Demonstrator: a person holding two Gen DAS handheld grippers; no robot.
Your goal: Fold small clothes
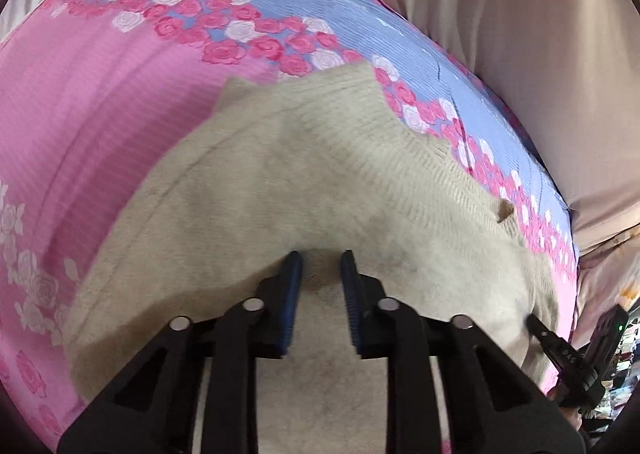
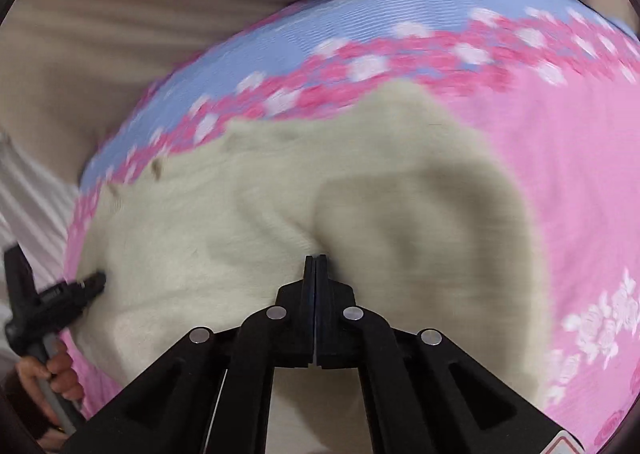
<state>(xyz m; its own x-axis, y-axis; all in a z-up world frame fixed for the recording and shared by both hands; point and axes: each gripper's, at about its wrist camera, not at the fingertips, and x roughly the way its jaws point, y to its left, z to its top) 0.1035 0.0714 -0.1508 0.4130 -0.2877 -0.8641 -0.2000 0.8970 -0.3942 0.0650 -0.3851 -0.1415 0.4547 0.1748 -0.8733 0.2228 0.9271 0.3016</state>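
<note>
A cream knitted sweater (image 1: 280, 182) lies on a pink and blue rose-patterned bedspread (image 1: 100, 102). The left tongs (image 1: 321, 266) point down at it, their blue pads a little apart with a small hump of knit between them. The right tongs (image 1: 536, 324) touch the sweater's right edge

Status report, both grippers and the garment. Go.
Right gripper shut, pinching a fold of the cream knit sweater. Left gripper jaws apart, tips down on the knit. Sweater lies on the pink floral bedsheet. Nothing in the way.
</note>
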